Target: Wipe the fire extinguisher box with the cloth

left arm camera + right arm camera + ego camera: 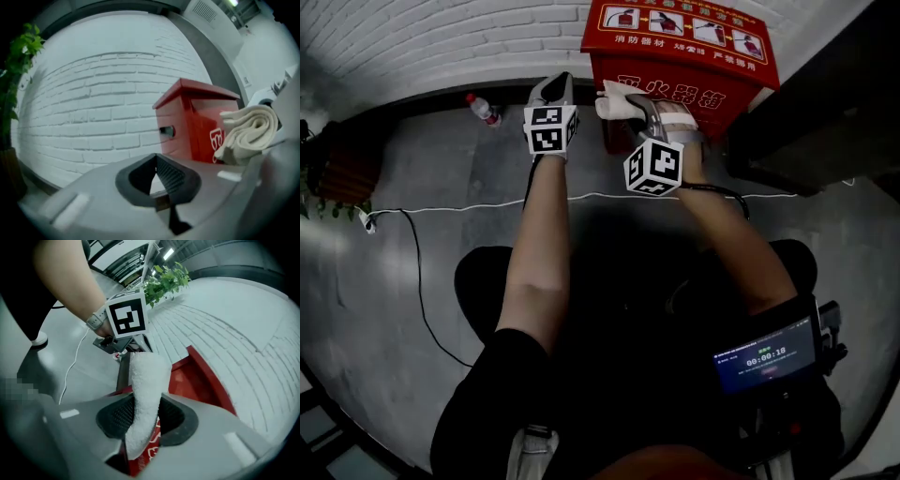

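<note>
The red fire extinguisher box [684,56] stands against the white brick wall; it also shows in the left gripper view [194,124] and the right gripper view [199,380]. My right gripper [654,120] is shut on a folded white cloth [621,105], held at the box's left front edge. In its own view the cloth [144,385] sticks up between the pads of my right gripper [145,416]. My left gripper [555,94] hovers just left of the box, shut and empty [155,164]. The cloth [248,133] appears at its right.
A small plastic bottle [483,110] lies on the grey floor by the wall, left of the grippers. A white cable [469,206] runs across the floor. A potted plant [333,178] stands far left. A dark structure [825,103] is right of the box.
</note>
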The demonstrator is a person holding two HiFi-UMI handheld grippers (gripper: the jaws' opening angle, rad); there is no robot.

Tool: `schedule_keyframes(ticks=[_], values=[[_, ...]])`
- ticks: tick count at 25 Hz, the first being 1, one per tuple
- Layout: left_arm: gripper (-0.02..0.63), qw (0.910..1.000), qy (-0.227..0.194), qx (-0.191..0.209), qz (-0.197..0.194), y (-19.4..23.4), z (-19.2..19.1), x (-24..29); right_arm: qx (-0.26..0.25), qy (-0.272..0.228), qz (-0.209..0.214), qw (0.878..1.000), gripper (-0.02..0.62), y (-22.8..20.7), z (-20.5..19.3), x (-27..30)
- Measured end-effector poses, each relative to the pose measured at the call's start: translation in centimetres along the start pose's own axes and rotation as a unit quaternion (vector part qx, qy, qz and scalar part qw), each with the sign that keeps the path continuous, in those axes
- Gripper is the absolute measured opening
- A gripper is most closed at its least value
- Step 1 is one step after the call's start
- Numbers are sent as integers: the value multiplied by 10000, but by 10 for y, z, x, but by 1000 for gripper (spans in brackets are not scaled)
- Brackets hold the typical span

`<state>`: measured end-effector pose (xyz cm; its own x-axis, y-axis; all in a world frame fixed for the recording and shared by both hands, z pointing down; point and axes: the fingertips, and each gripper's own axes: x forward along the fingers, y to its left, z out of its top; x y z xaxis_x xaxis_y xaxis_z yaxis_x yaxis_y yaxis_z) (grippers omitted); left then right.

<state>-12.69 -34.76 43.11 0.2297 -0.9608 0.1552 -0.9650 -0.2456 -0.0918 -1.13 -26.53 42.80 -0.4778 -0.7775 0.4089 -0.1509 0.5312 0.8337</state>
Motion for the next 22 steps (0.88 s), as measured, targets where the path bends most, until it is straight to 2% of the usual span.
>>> schedule_keyframes(ticks=[4,8,12,13,16,20,22], values=[[0,9995,-233,38,202,5,68,-21,-19,-47,-248,9997,121,-38,-1,-46],[0,9974,-571,421,154,-9,134,-34,73,-45,-524,9986,121,-79,0,-75],[0,9964,-843,24,127,-28,192,-42,-12,-49,-800,9968,121,-120,1,-104],[0,9961,-873,80,80,-34,204,-41,-56,-35,-869,9962,121,-130,1,-109],[0,9938,-924,595,-142,-51,232,-41,-247,133,-1058,9940,121,-163,-5,-116],[0,9907,-921,921,-382,-53,236,-38,-351,529,-1029,9927,123,-187,-15,-112],[0,9907,-877,879,-549,-53,242,-36,-396,643,-965,9925,123,-197,-15,-105]])
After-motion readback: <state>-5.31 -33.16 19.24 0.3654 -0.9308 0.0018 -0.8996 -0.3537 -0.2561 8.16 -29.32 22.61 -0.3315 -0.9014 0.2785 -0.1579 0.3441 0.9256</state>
